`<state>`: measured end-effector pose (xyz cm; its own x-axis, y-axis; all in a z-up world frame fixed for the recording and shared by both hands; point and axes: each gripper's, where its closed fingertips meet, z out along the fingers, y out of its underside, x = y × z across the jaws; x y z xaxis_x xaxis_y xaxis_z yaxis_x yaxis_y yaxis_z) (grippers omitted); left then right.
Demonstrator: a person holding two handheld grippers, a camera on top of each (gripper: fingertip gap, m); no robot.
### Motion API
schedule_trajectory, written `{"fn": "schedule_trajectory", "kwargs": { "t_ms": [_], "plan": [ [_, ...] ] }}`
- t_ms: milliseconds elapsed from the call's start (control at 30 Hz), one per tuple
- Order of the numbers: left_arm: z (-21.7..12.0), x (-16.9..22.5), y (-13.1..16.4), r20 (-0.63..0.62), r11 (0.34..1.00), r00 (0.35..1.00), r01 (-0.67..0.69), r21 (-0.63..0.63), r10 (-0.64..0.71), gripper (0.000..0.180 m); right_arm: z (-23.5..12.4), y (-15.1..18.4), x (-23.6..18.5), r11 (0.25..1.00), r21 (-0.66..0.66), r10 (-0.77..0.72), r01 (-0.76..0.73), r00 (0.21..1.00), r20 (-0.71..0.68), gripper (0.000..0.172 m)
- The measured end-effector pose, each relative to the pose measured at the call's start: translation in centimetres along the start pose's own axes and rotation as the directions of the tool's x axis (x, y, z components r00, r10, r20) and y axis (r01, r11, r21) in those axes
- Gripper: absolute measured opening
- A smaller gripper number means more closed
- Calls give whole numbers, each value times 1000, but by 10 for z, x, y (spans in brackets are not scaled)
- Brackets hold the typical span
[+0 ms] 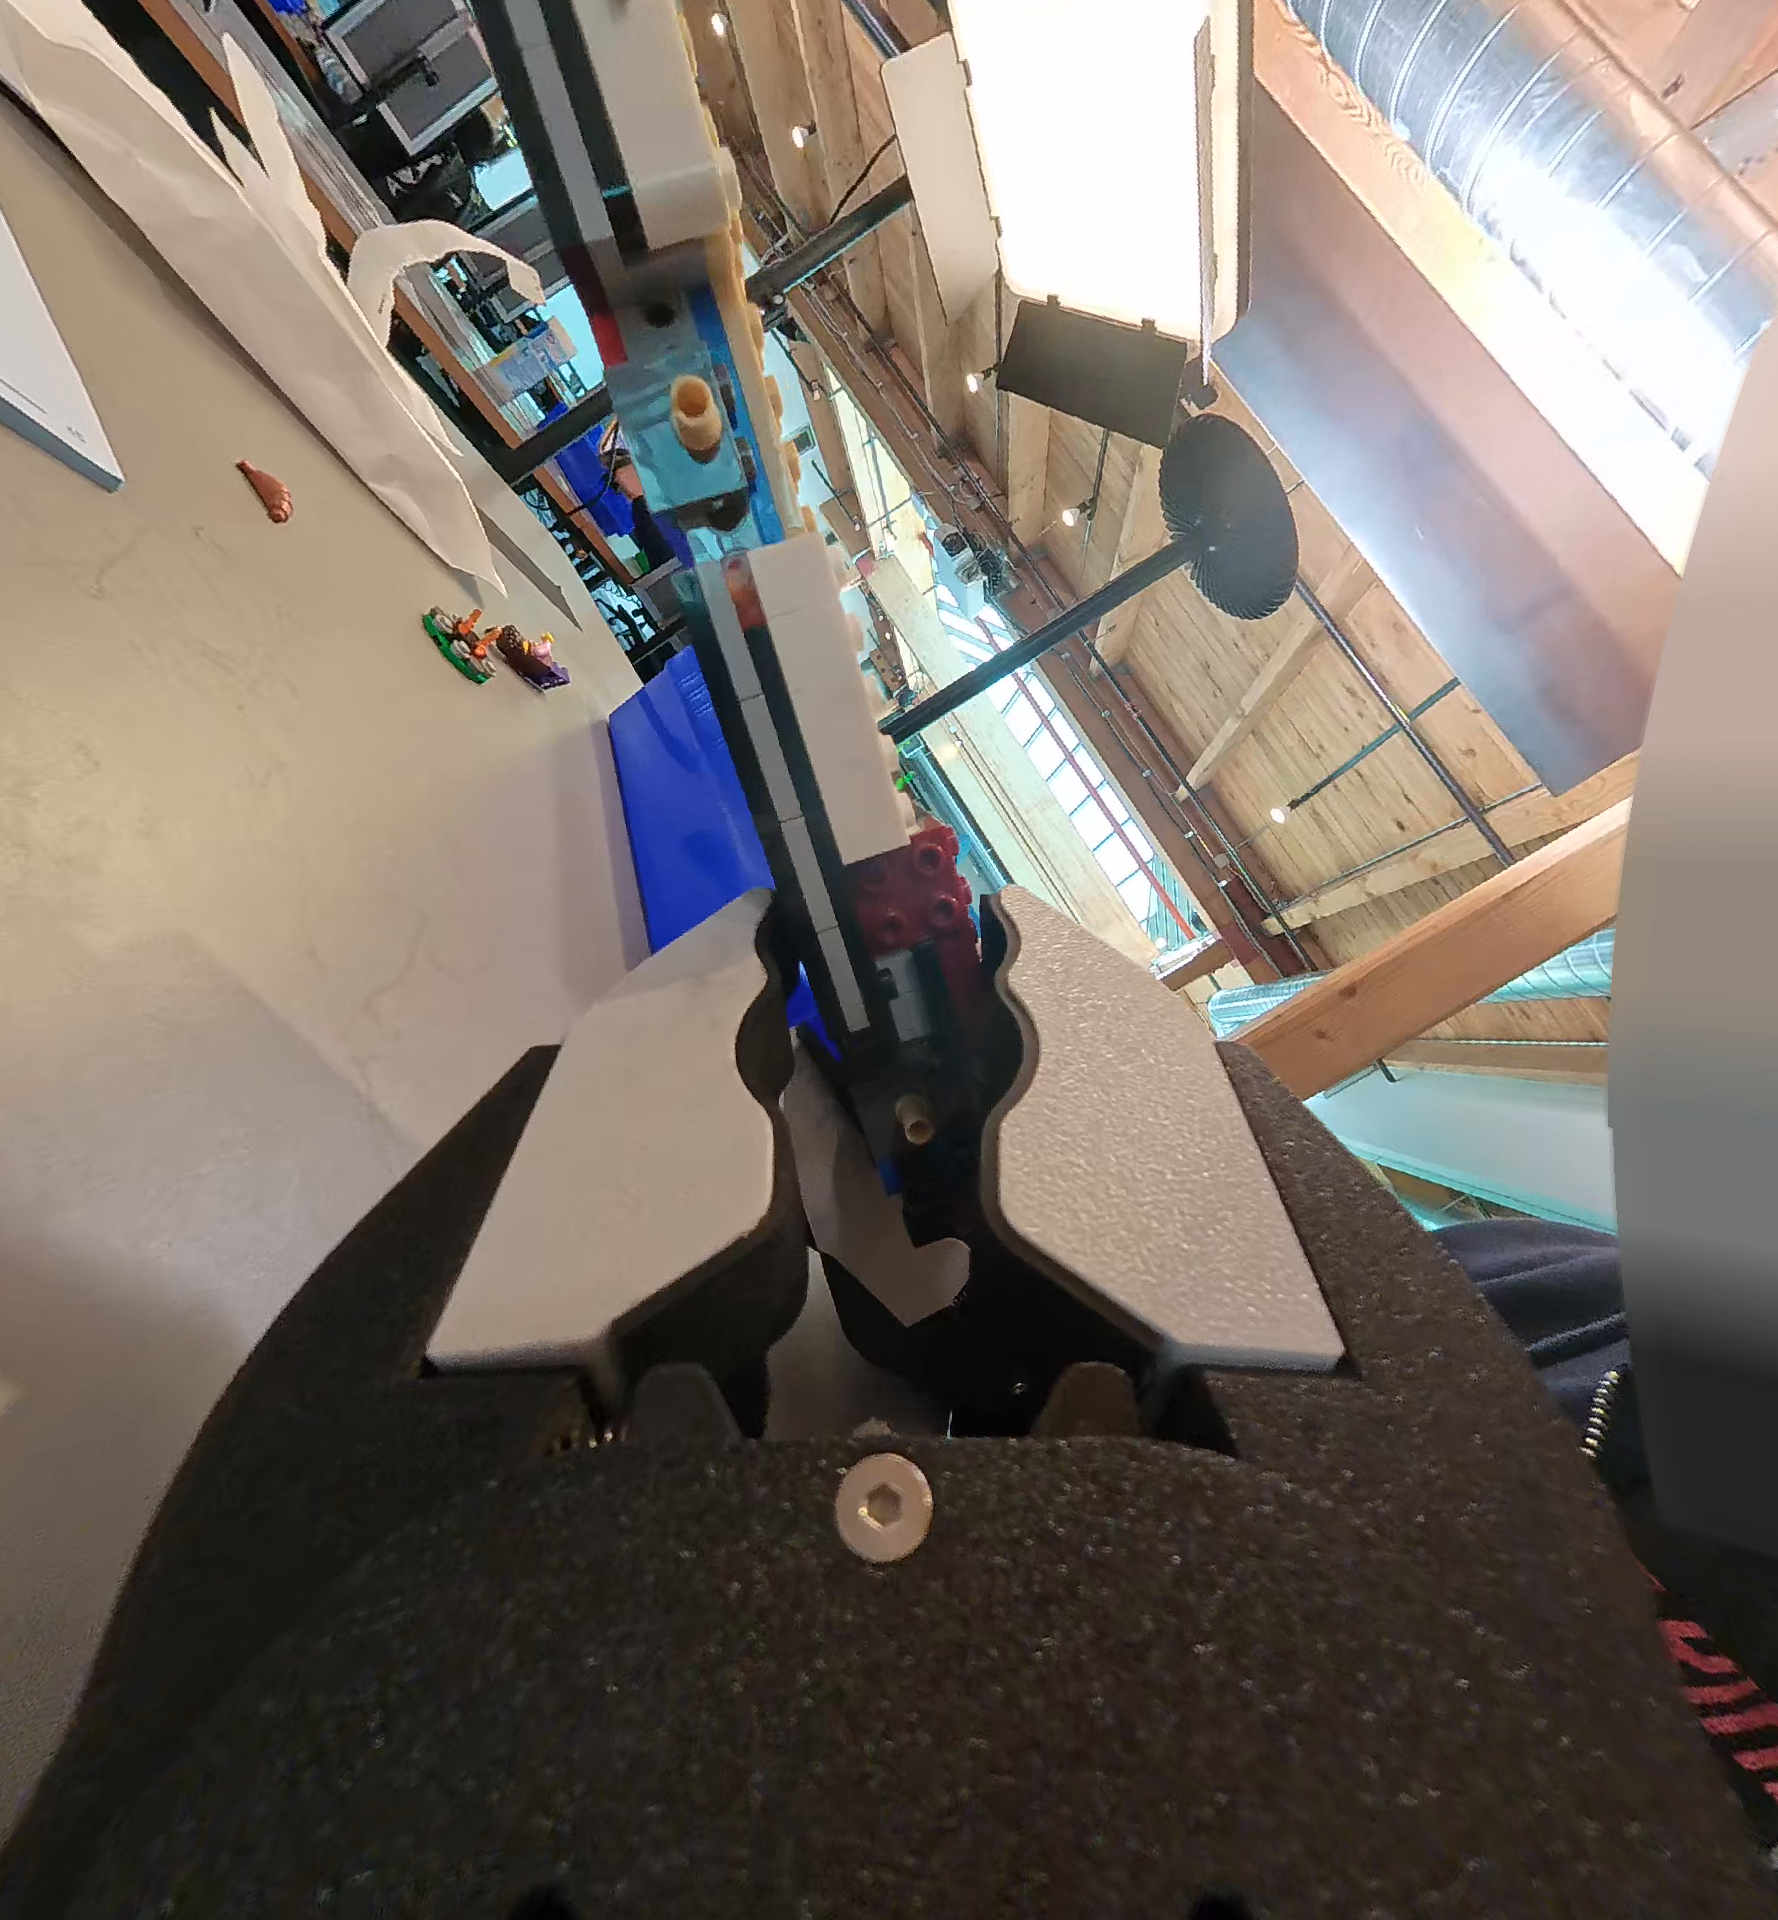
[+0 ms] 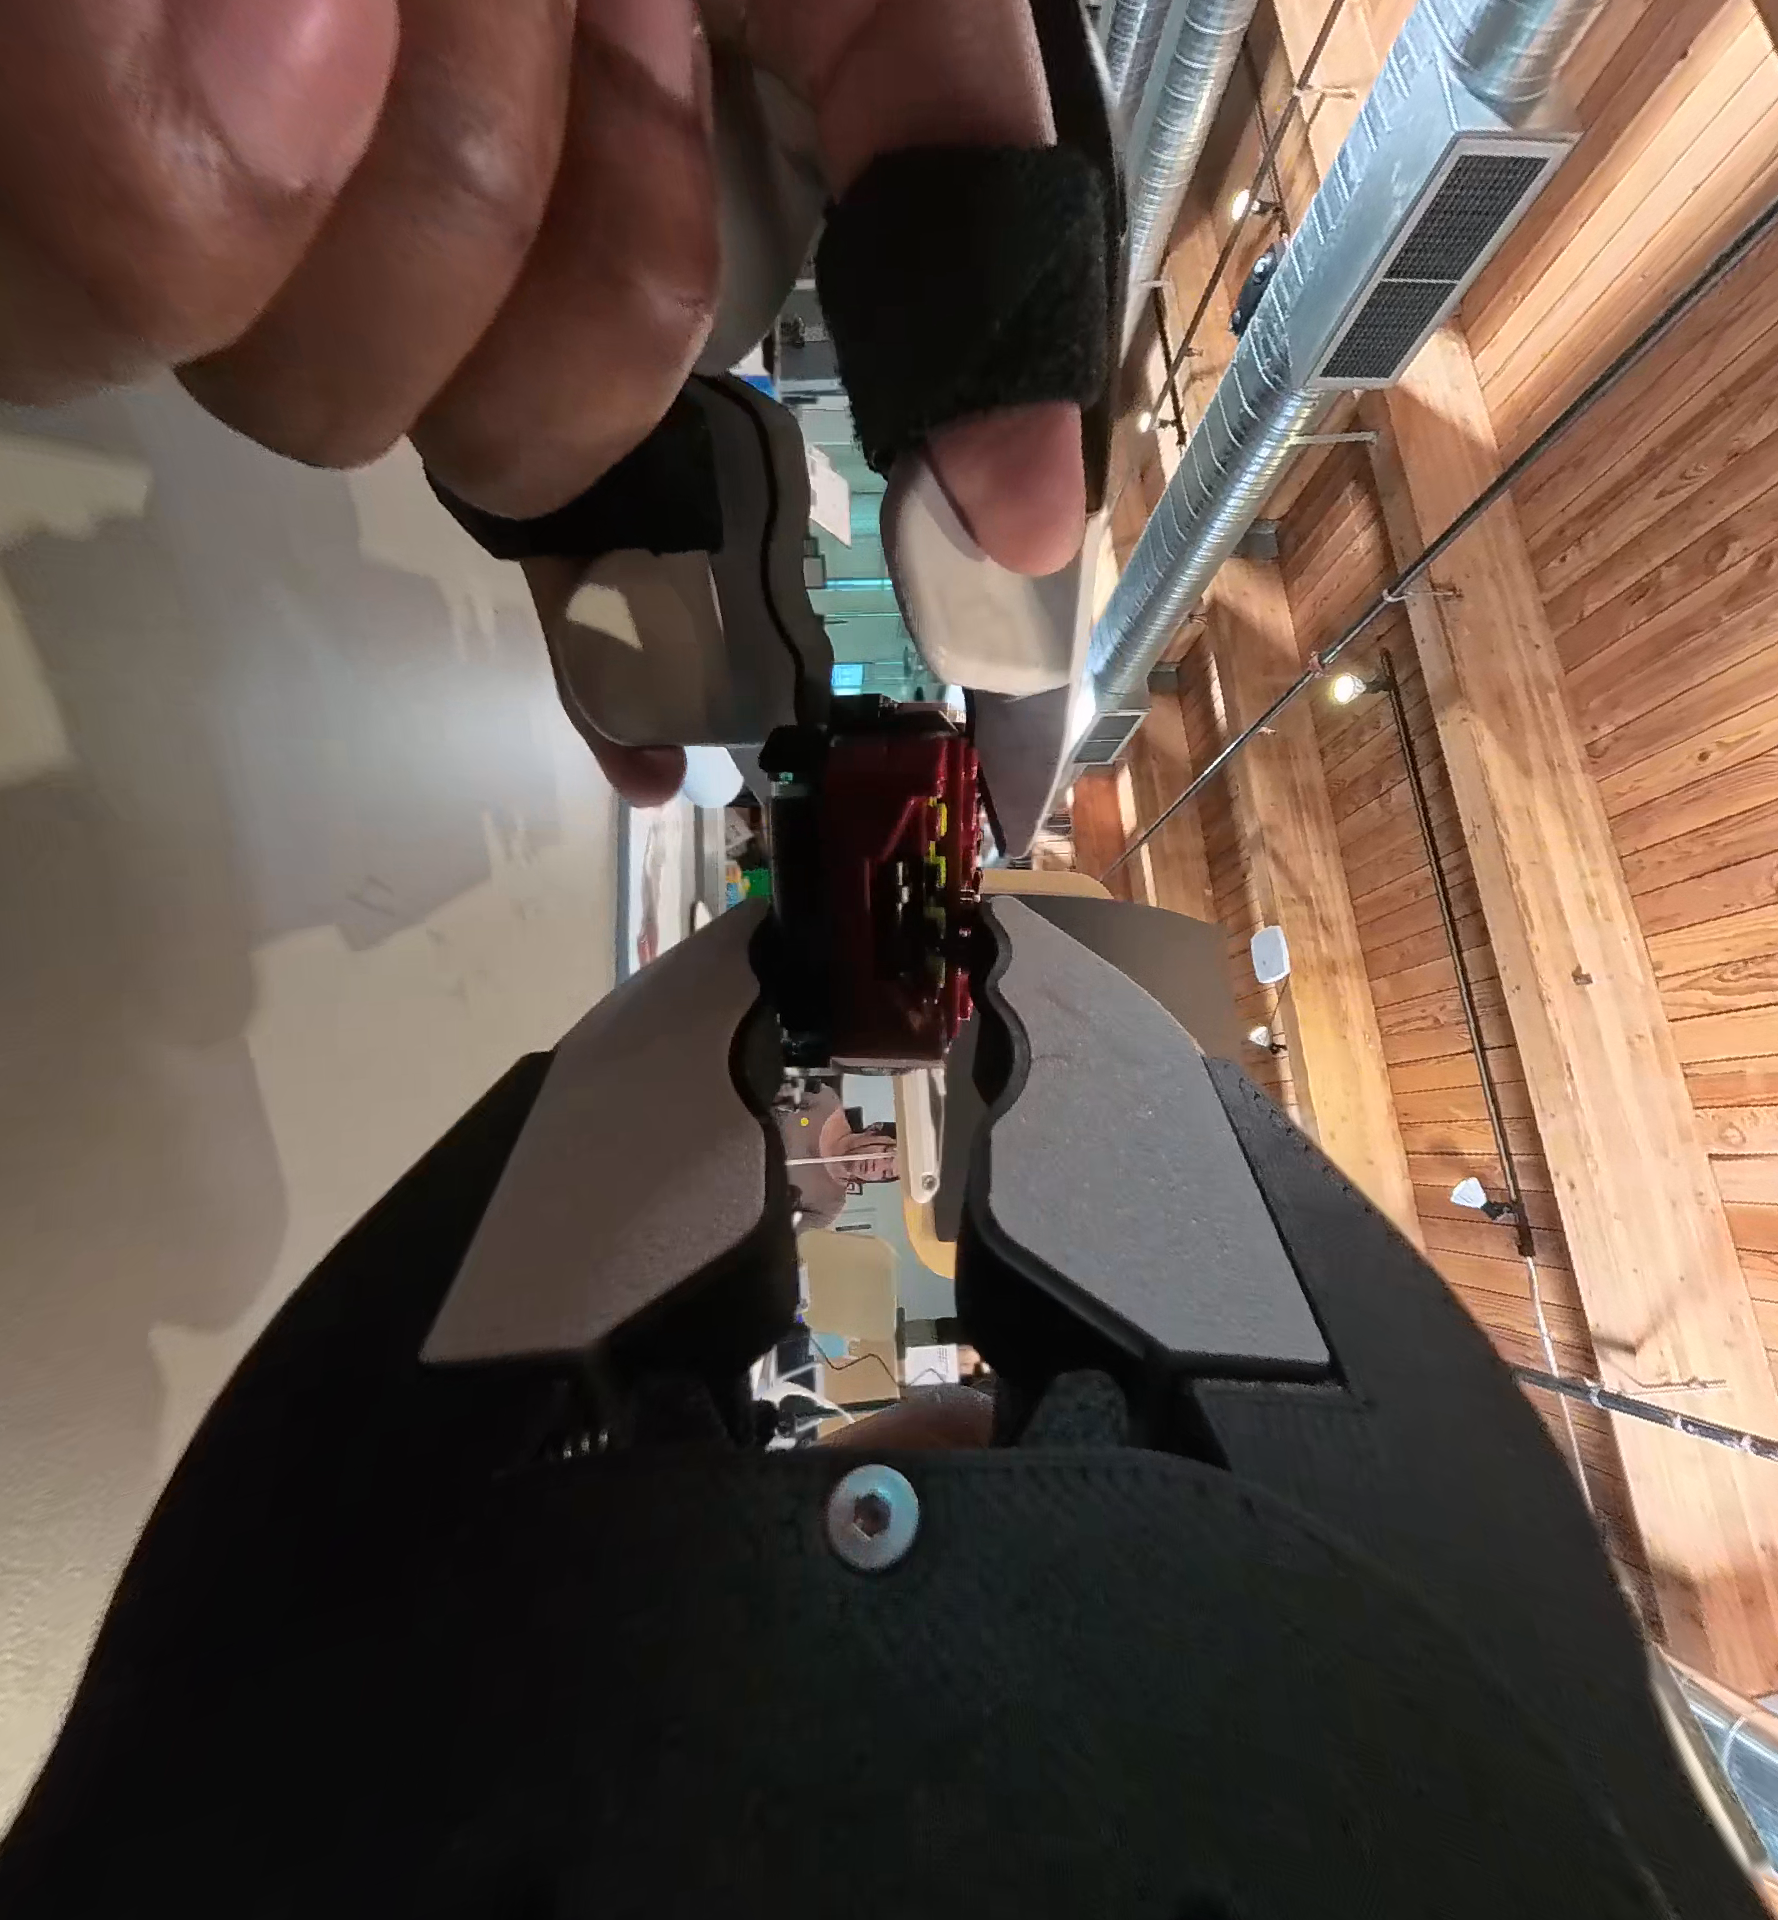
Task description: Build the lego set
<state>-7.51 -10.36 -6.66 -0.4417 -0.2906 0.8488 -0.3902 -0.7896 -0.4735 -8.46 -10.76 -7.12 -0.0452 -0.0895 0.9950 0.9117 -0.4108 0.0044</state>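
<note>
On the pale table (image 1: 137,831), toward its far edge, lie a small brown piece (image 1: 267,490) and a cluster of tiny toy figures (image 1: 490,646) (a blue sheet (image 1: 677,790) lies just beyond them). The left gripper (image 1: 880,935) pinches one end of a long brick-built model (image 1: 812,748) of white, grey, black and dark red parts. The right gripper (image 2: 869,940) clamps the dark red end (image 2: 885,894), both pads pressing, with the left gripper and a hand (image 2: 345,208) opposite.
</note>
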Motion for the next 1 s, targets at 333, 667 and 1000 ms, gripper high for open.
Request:
{"fn": "schedule_trajectory", "kwargs": {
  "t_ms": [333, 667, 1000],
  "plan": [
    [1, -4, -6, 28, 999, 1000, -11, 52, 10, 34, 3, 7, -1, 995, -85, 49, -51, 999, -24, 35],
    [2, -7, -3, 33, 994, 997, 71, 87, -74, 35, 12, 20, -2, 973, -215, 79, -90, 995, -55, 37],
    [1, -9, 4, 48, 993, 994, 92, 69, -95, 34, 21, 28, -4, 947, -299, 110, -117, 993, -39, 38]
  ]
}}
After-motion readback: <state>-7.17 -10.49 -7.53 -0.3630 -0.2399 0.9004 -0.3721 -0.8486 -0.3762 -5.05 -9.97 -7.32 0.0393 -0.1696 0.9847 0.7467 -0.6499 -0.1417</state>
